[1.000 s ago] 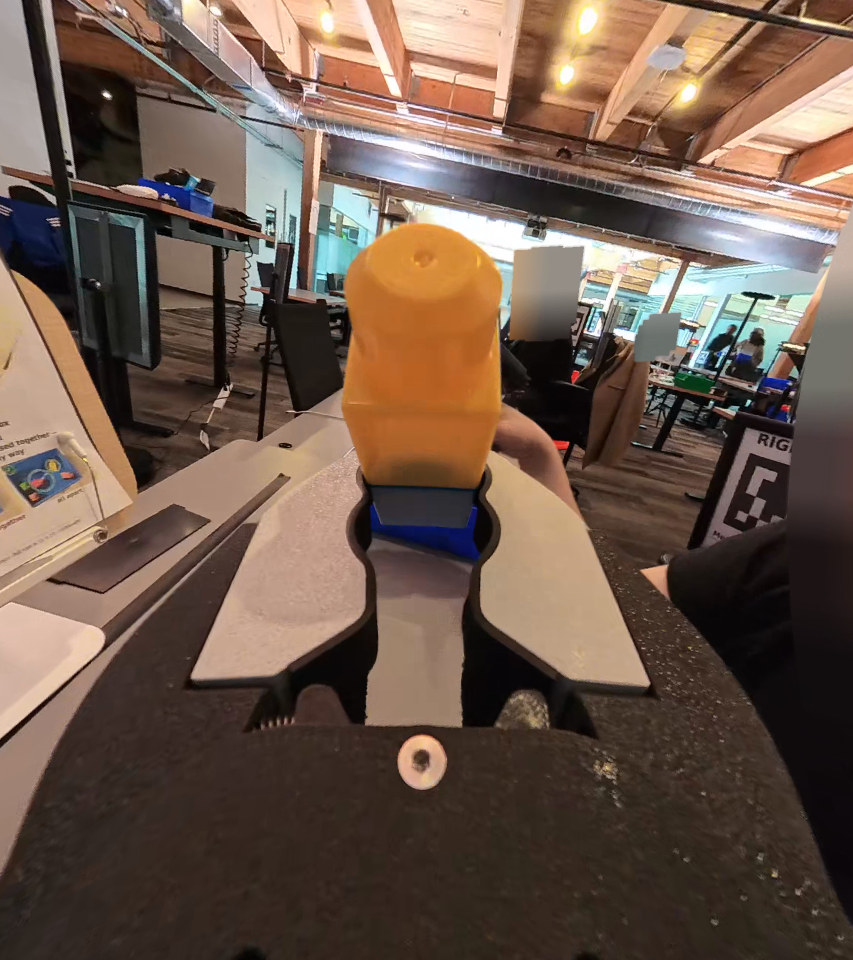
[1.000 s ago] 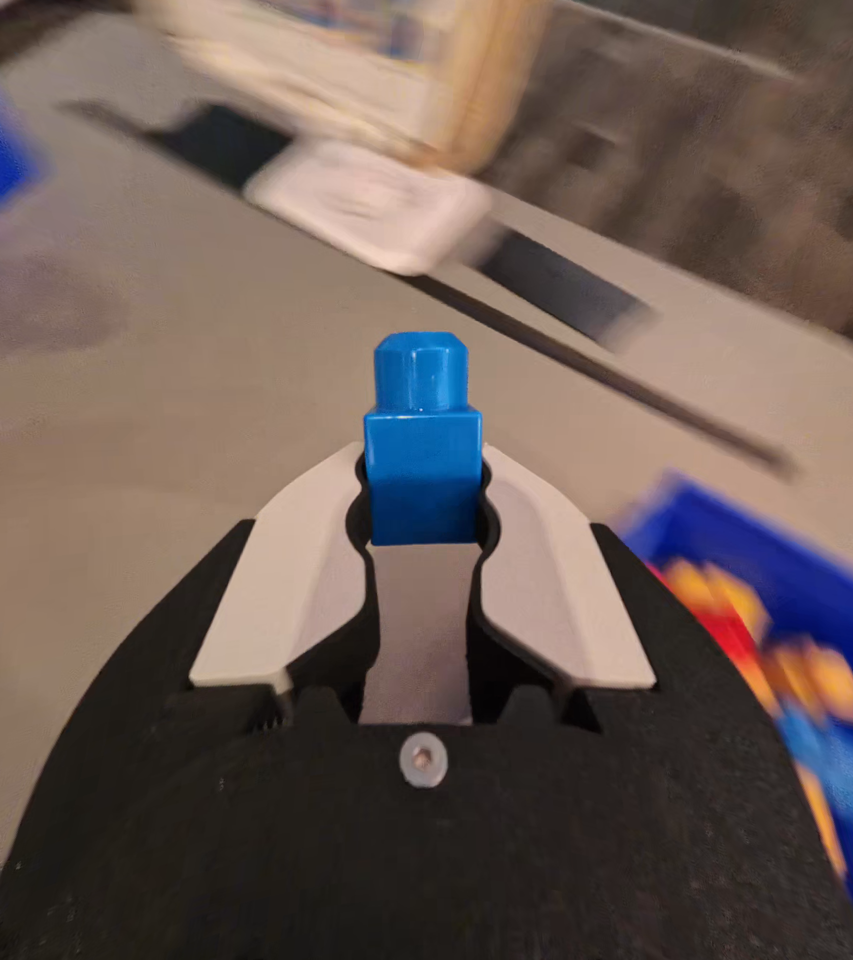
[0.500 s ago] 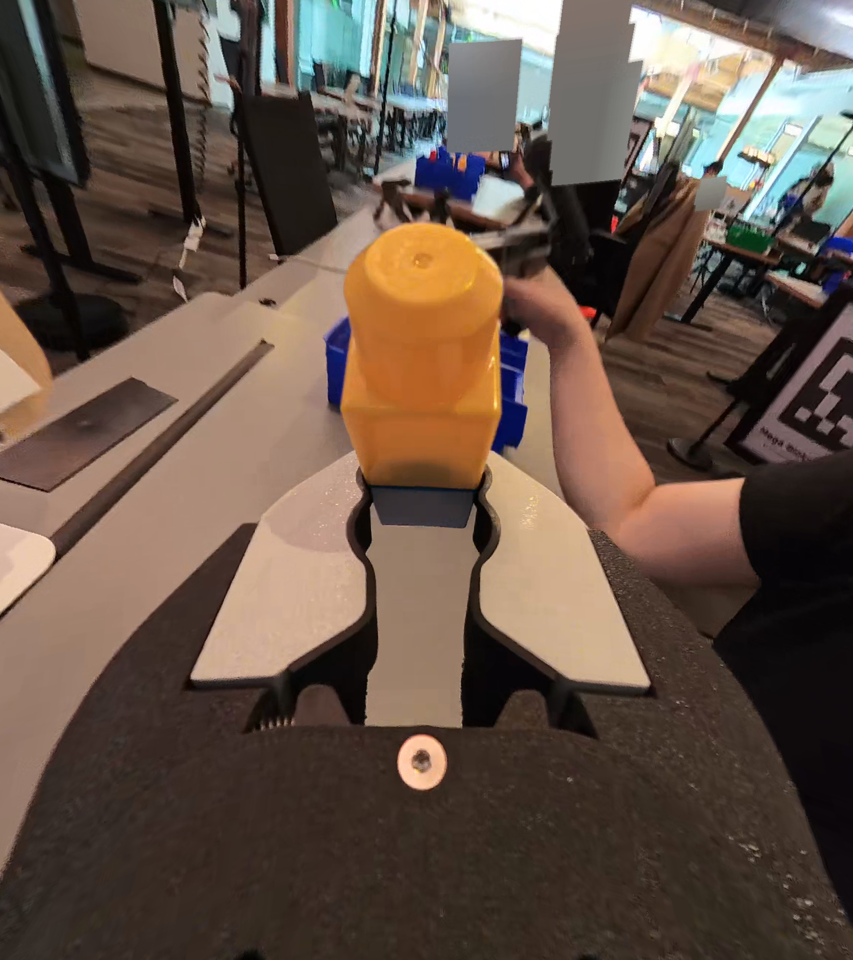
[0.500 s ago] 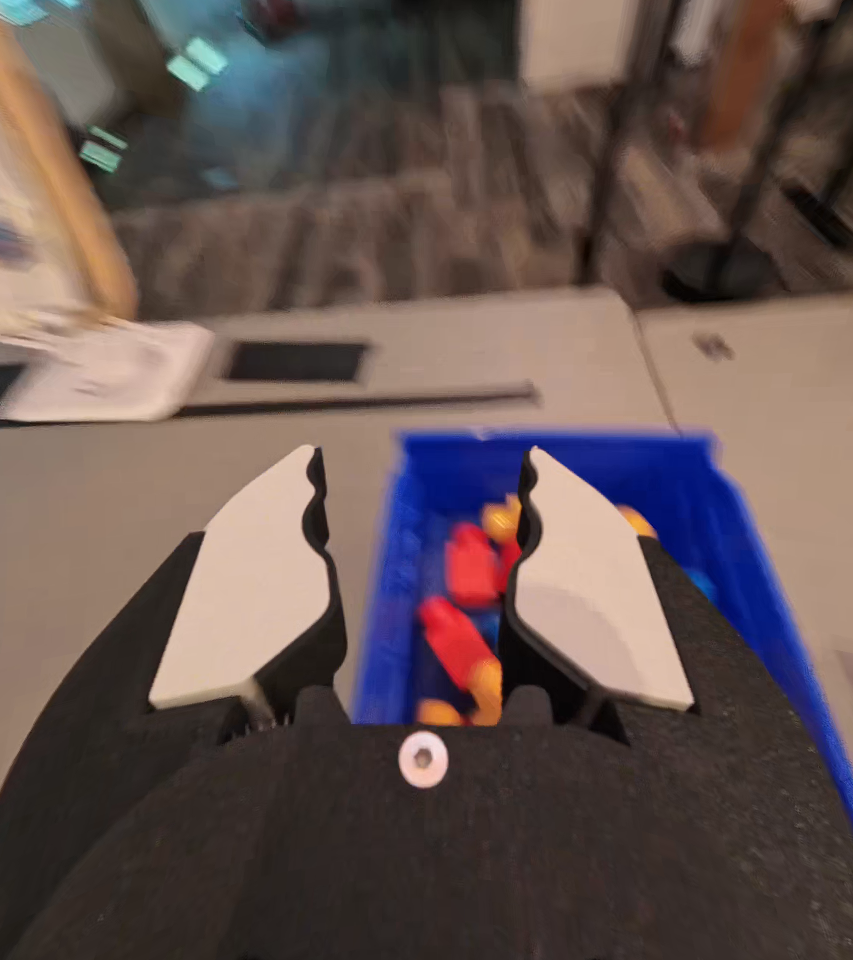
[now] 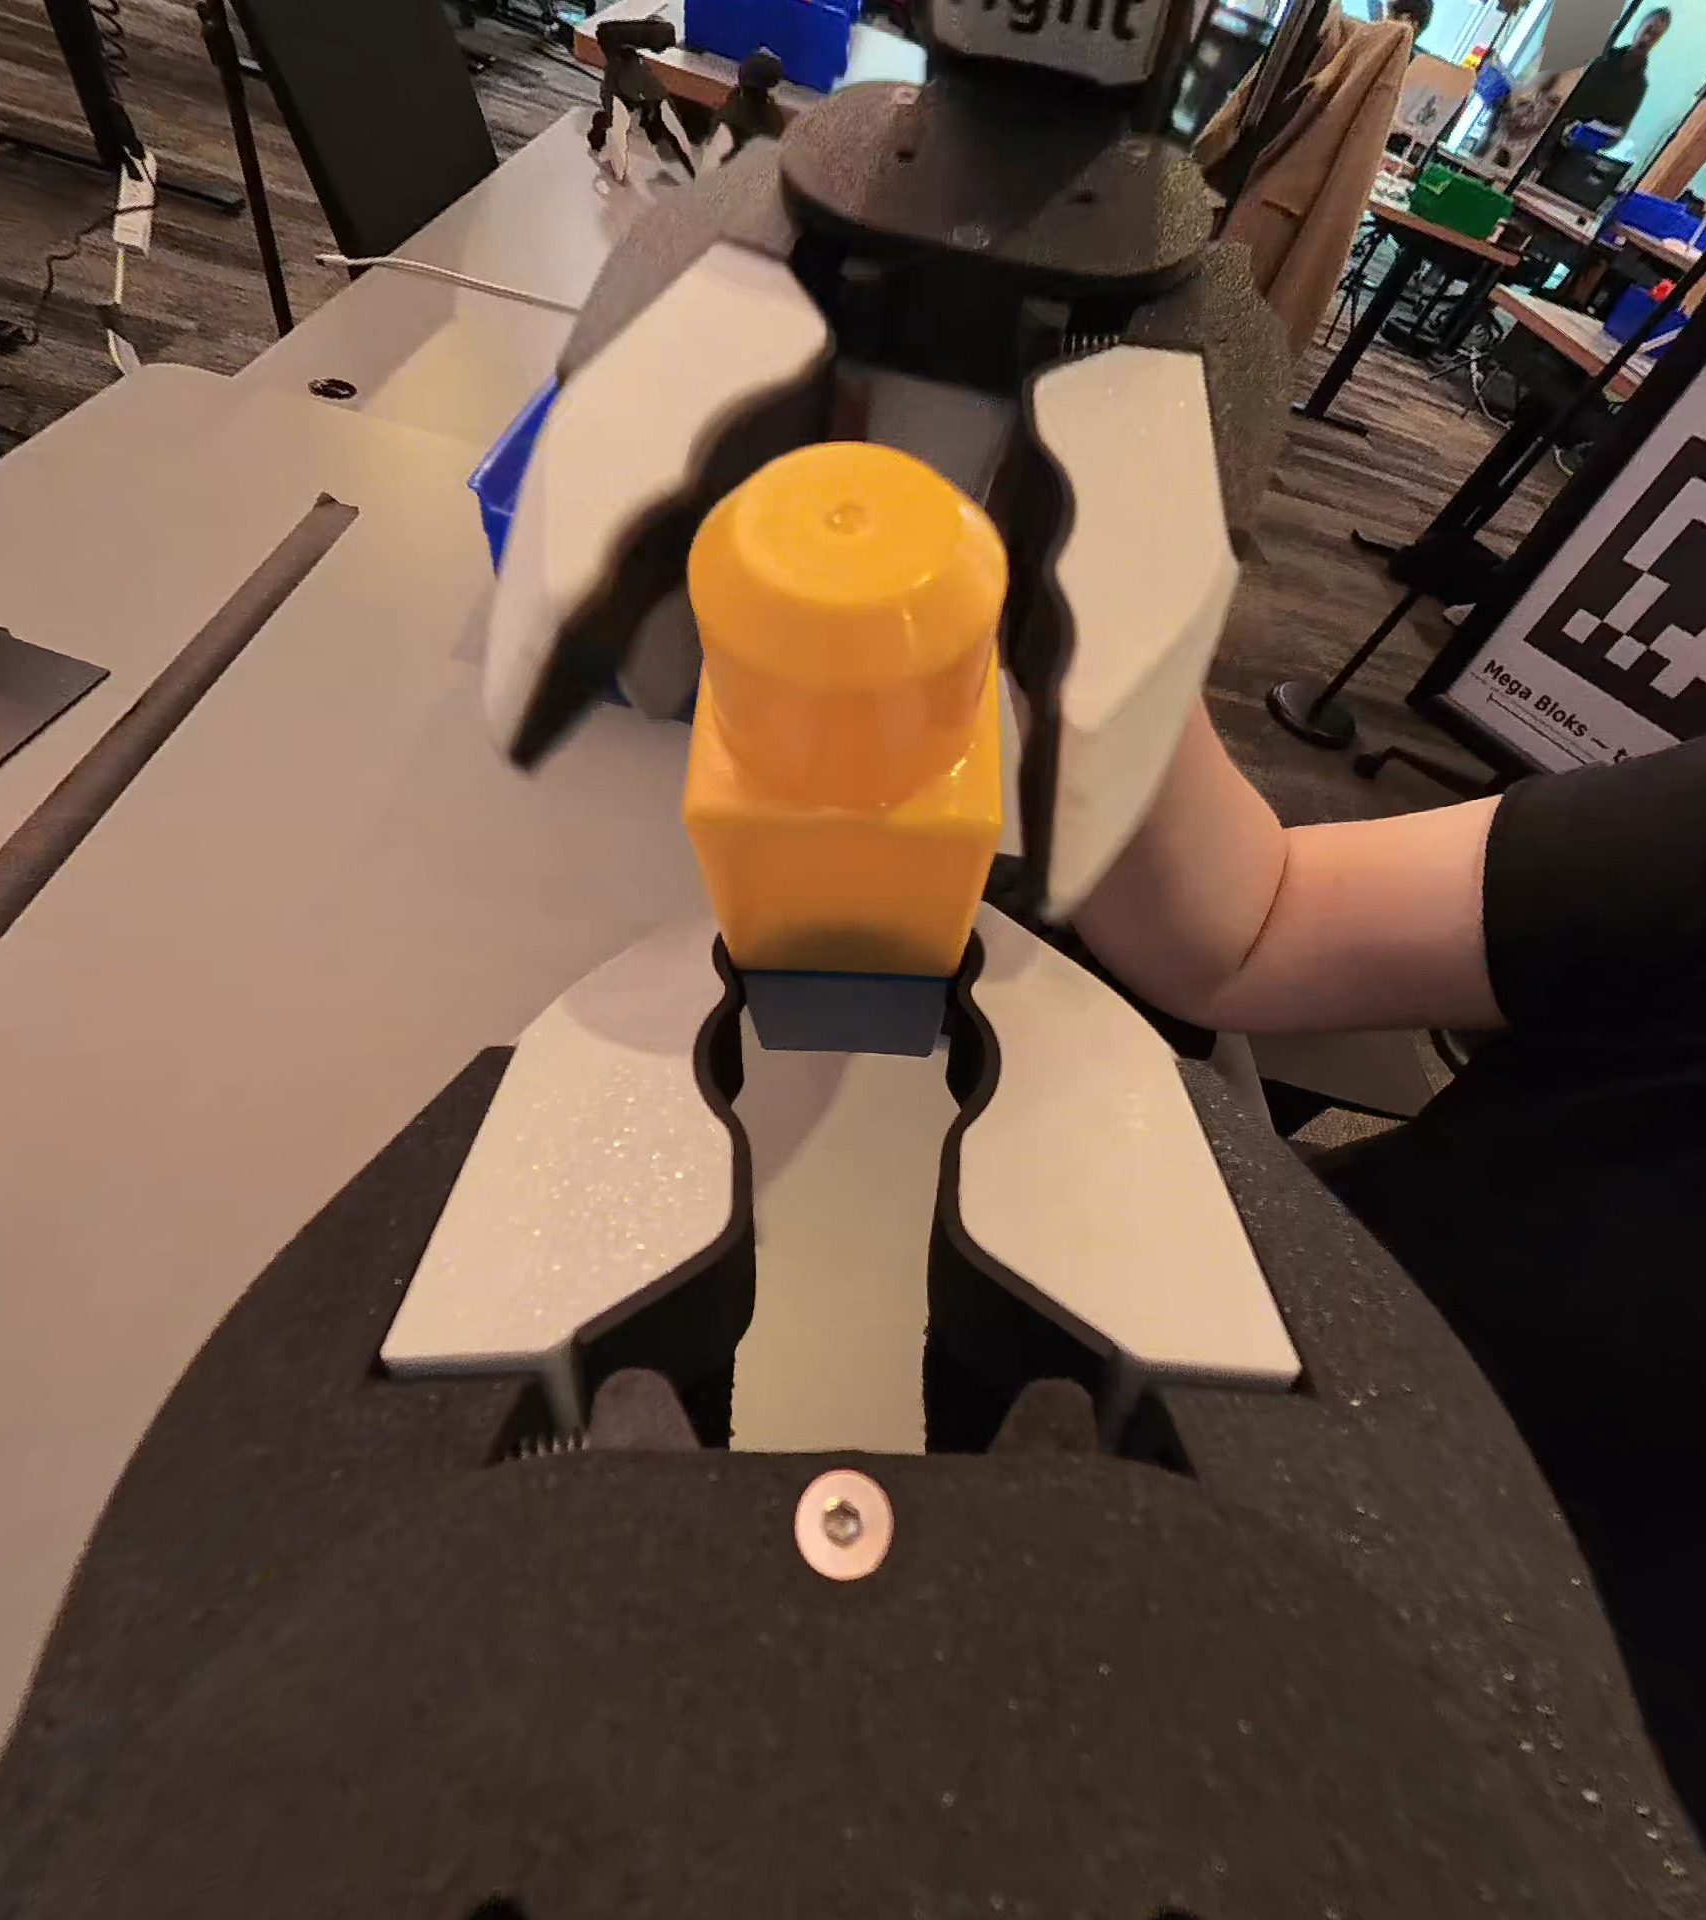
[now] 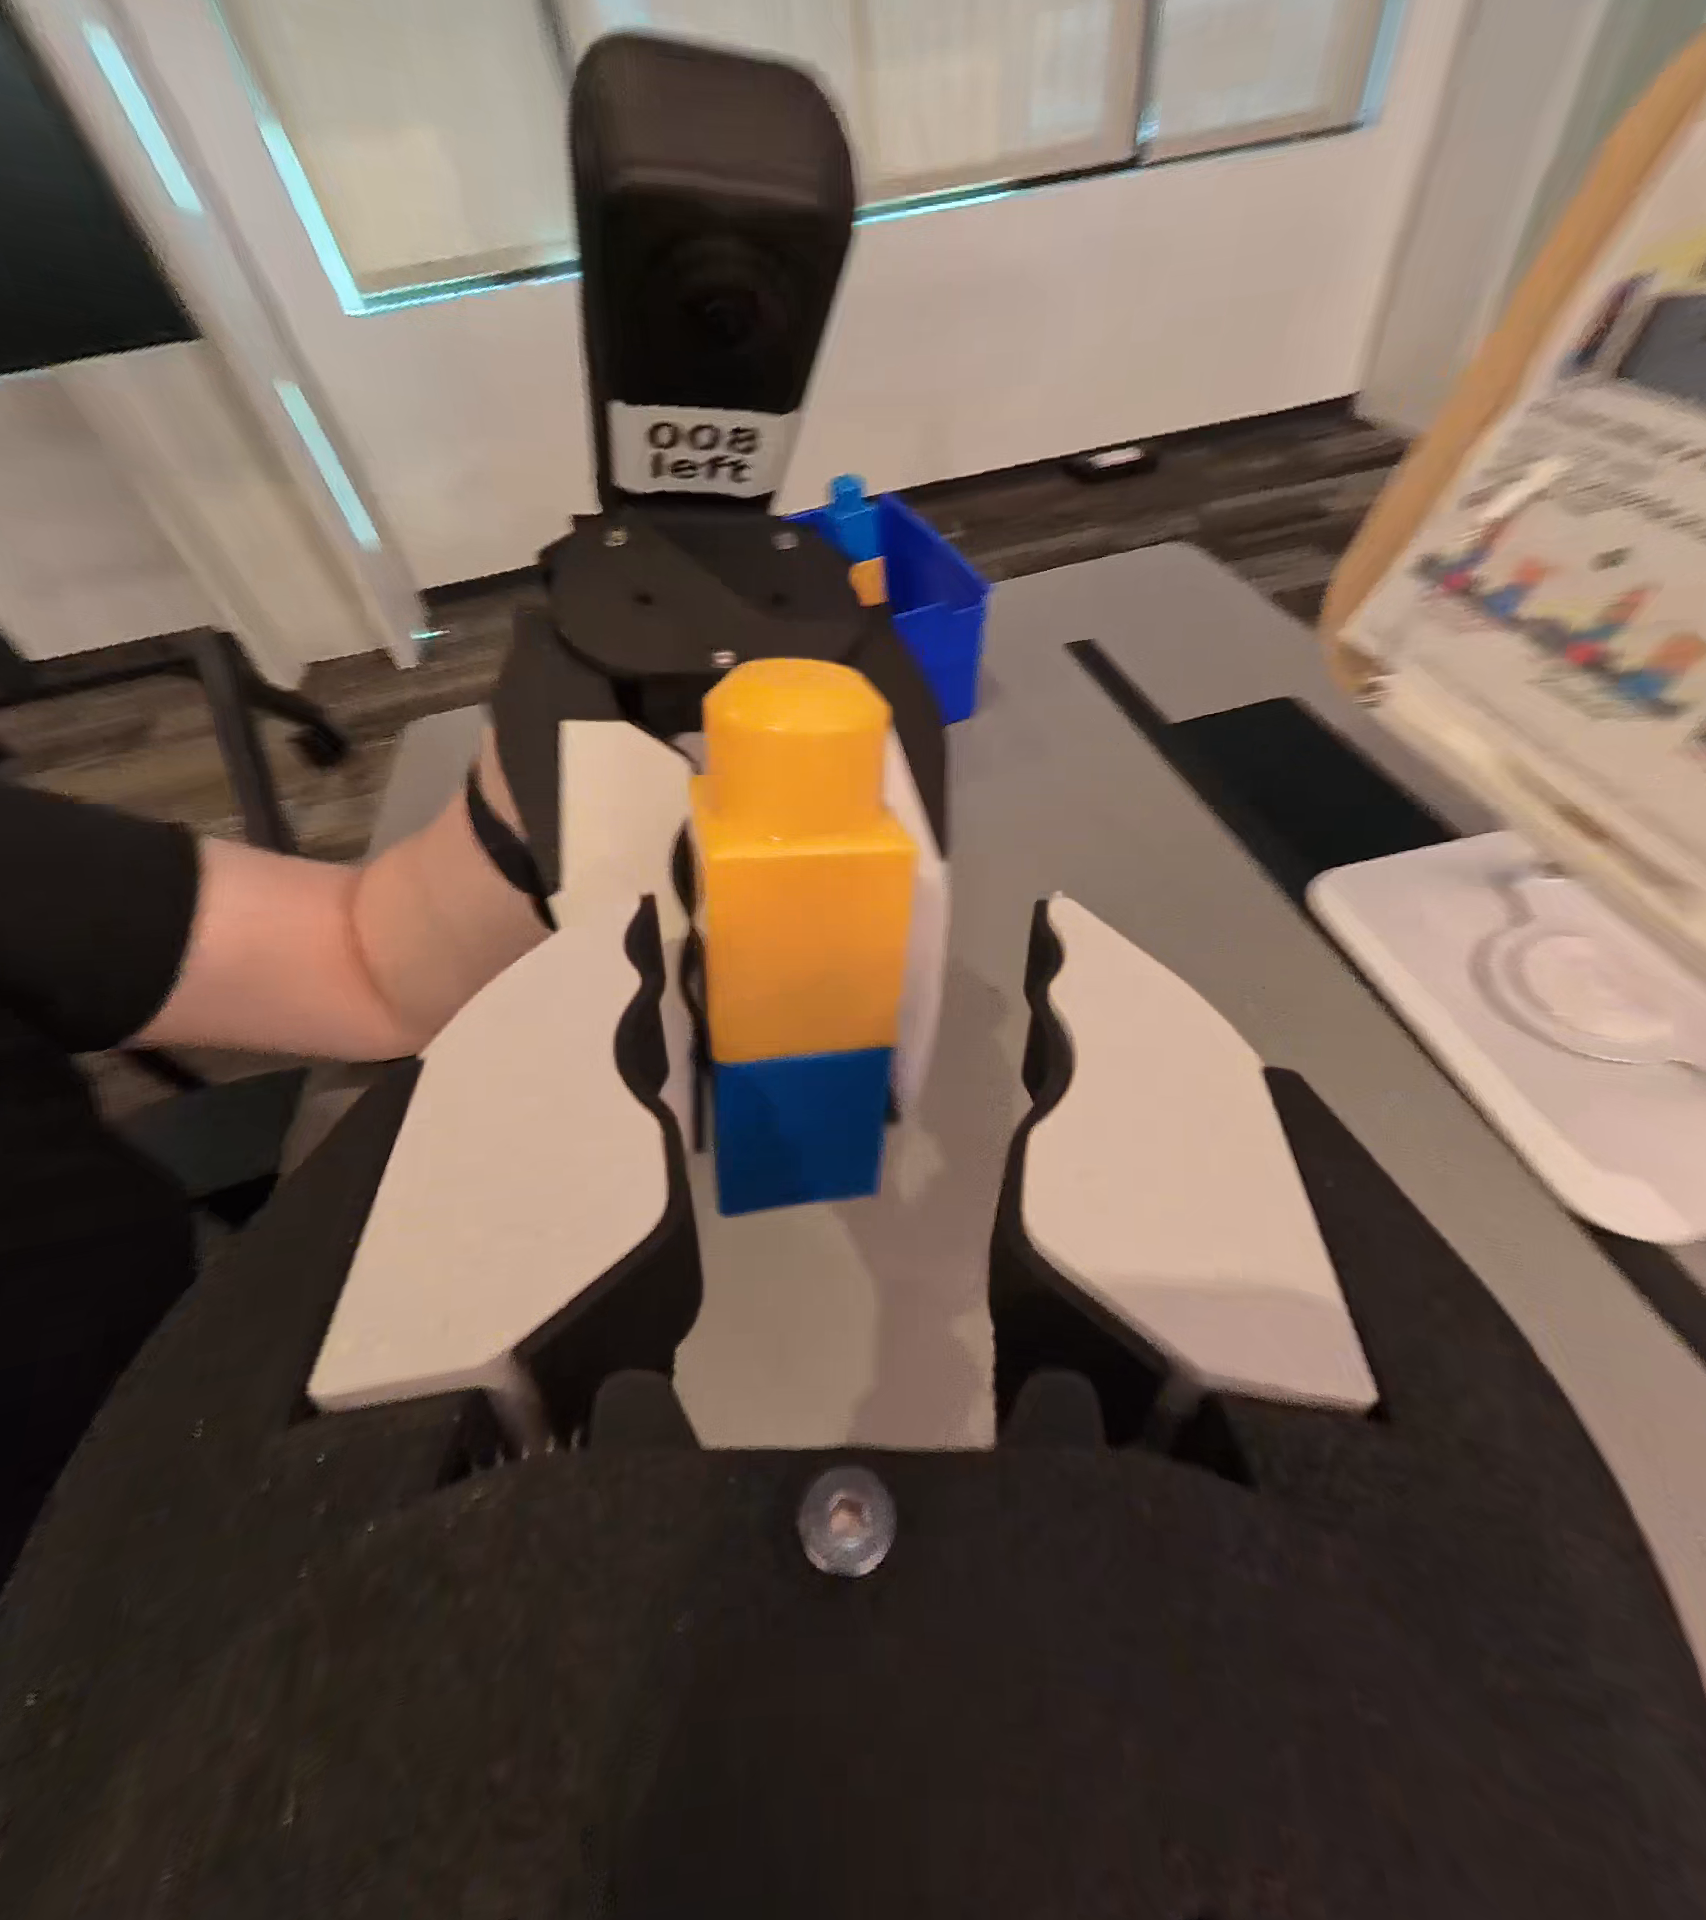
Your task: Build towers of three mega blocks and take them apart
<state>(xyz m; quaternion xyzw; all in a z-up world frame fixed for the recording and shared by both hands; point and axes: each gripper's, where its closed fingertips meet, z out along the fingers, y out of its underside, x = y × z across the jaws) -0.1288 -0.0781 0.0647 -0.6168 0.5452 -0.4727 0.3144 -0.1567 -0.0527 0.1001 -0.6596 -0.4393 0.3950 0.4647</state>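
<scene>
The left tongs [image 5: 844, 1003] clamp the blue block [image 5: 847, 1023] beneath the orange block [image 5: 844, 727]; the right tongs [image 6: 841, 940] gape wide around that stack, empty.

Two grippers: left gripper [image 5: 844, 971], right gripper [image 6: 841, 935]. Two stacked blocks: one orange block [image 5: 844, 727], one blue block [image 6: 795, 1127]. One blue bin [image 6: 937, 603] far off, a couple more blocks inside. One propped instruction board [image 6: 1607, 540] at right.
</scene>
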